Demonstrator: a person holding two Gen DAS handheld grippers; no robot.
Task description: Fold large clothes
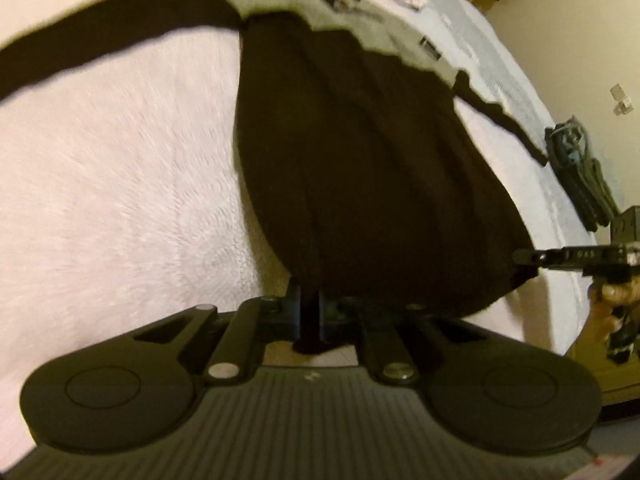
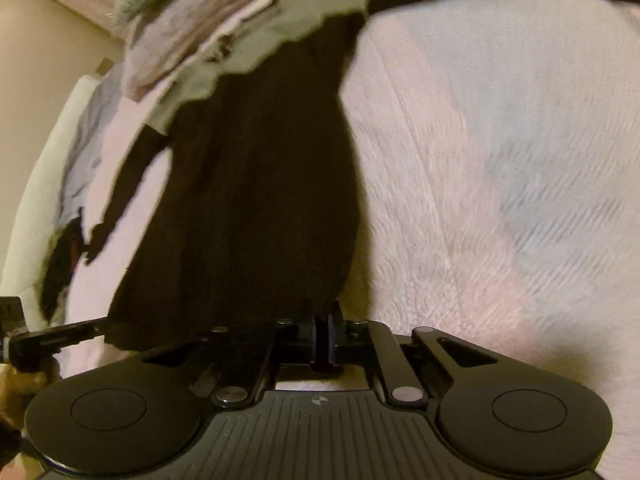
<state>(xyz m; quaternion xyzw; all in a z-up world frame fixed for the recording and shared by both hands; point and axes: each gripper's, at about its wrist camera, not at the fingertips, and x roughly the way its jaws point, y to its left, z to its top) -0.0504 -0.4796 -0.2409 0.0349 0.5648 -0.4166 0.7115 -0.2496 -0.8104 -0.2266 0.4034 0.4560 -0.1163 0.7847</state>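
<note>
- While spread flat on the pale fleecy bed cover [image 1: 120, 168], dark garment [image 1: 360, 184] with long axis running straight away from both claws, near hem toward the cameras, pale upper section and sleeves at the far end
- Left gripper [image 1: 310, 316] at the near hem's left corner, right gripper [image 2: 322, 338] at the opposite corner; neither nearer, both level along the same edge
- In the left wrist view, right gripper entering sideways from the right margin at the hem corner, a hand just below it
- Left gripper: jaws drawn nearly together, a strip of dark cloth pinched between the pads
- Right gripper: jaws likewise narrow, closed on the hem, cloth bunched just above the pads
- One sleeve stretched far left across the cover, the other trailing down toward the bed's right edge
- Folded dark pile [image 1: 580, 176] well apart at the bed's right side
- Likely next: hem carried along the long axis toward the pale far end, both corners lifted together to keep the fold square; uneven lift a risk of skewing
</note>
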